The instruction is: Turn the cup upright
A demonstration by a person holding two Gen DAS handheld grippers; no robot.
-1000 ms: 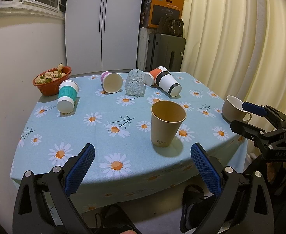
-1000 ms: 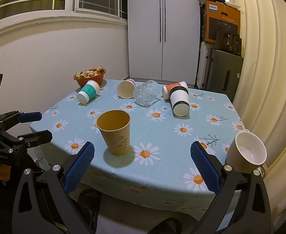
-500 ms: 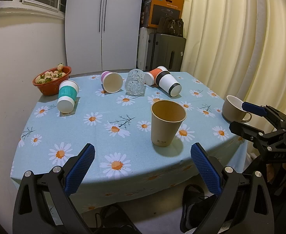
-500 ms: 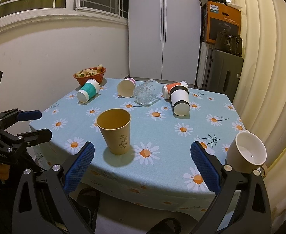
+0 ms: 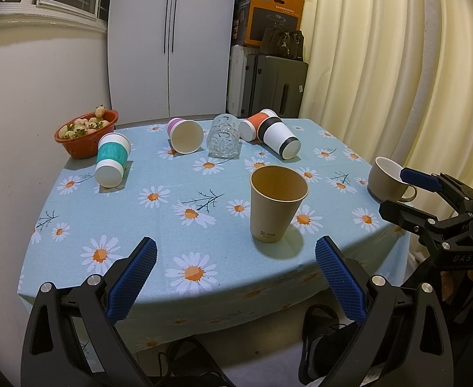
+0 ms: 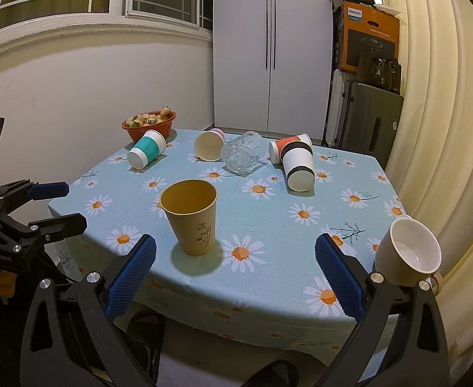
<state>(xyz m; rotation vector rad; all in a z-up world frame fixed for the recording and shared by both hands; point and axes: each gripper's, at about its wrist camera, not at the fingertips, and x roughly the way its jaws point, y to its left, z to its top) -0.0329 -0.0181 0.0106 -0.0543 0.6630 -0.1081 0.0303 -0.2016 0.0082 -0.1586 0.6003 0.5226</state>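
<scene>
A brown paper cup (image 5: pixel 276 203) stands upright near the table's front edge; it also shows in the right wrist view (image 6: pixel 191 214). Lying on their sides at the back are a teal-banded cup (image 5: pixel 111 161), a pink-based cup (image 5: pixel 185 135), a cut glass (image 5: pixel 223 135), an orange cup (image 5: pixel 254 125) and a black-banded white cup (image 5: pixel 280 138). A beige mug (image 6: pixel 409 251) sits tilted at the right edge. My left gripper (image 5: pixel 235 279) is open and empty, off the front edge. My right gripper (image 6: pixel 235 279) is open and empty, off the front right edge.
A red bowl of strawberries (image 5: pixel 86 133) stands at the back left of the daisy tablecloth (image 5: pixel 172 219). A wall is on the left, curtains (image 5: pixel 381 64) on the right, a white cupboard and suitcases behind.
</scene>
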